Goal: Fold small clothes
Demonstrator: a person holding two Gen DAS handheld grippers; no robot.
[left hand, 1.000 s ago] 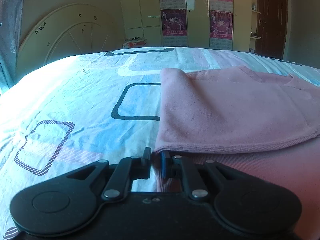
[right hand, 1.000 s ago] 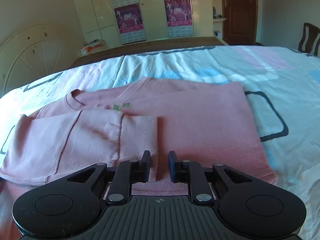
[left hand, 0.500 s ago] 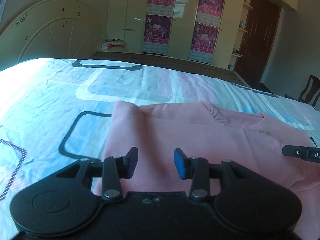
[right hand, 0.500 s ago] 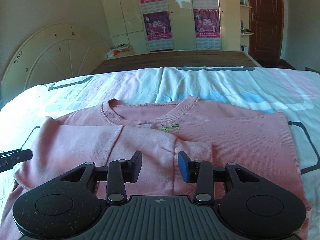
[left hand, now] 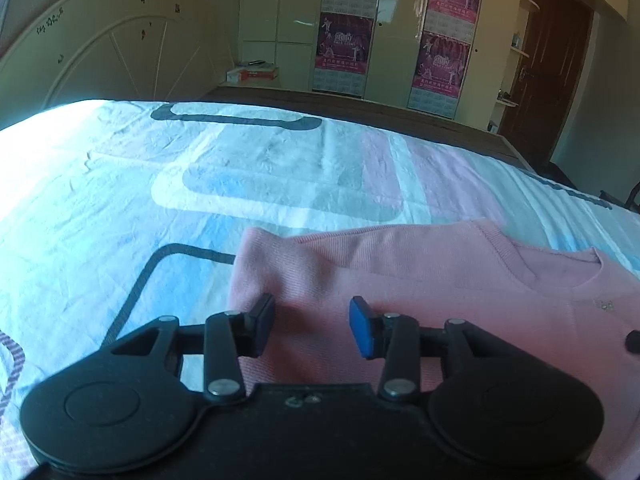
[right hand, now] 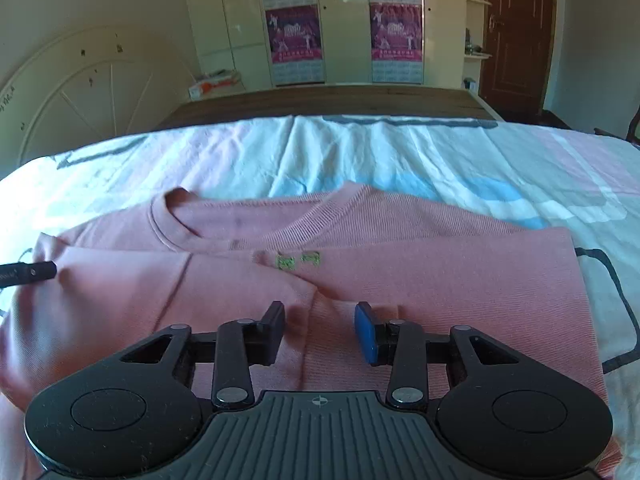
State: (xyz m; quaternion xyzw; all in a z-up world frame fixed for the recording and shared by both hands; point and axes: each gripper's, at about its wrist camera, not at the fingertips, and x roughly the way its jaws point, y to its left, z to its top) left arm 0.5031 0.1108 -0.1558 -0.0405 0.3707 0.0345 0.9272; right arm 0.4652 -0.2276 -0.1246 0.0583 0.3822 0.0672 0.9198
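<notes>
Behind the bed I saw a pale wardrobe (right hand: 344, 40) with magenta posters (right hand: 296, 36) across the top of the frame, a brown door (right hand: 516, 36) at upper right and an arched headboard (left hand: 100, 60) at upper left. The pink sweatshirt (right hand: 400, 280) lay flat on the patterned bedsheet (left hand: 120, 208), filling the lower middle, sleeves folded in over its front. My right gripper (right hand: 320, 330) pointed down over the folded cuffs, jaws partly apart and empty — my left gripper (left hand: 312, 326) the same above the shirt's left edge, its tip (right hand: 30, 272) showing at mid left
</notes>
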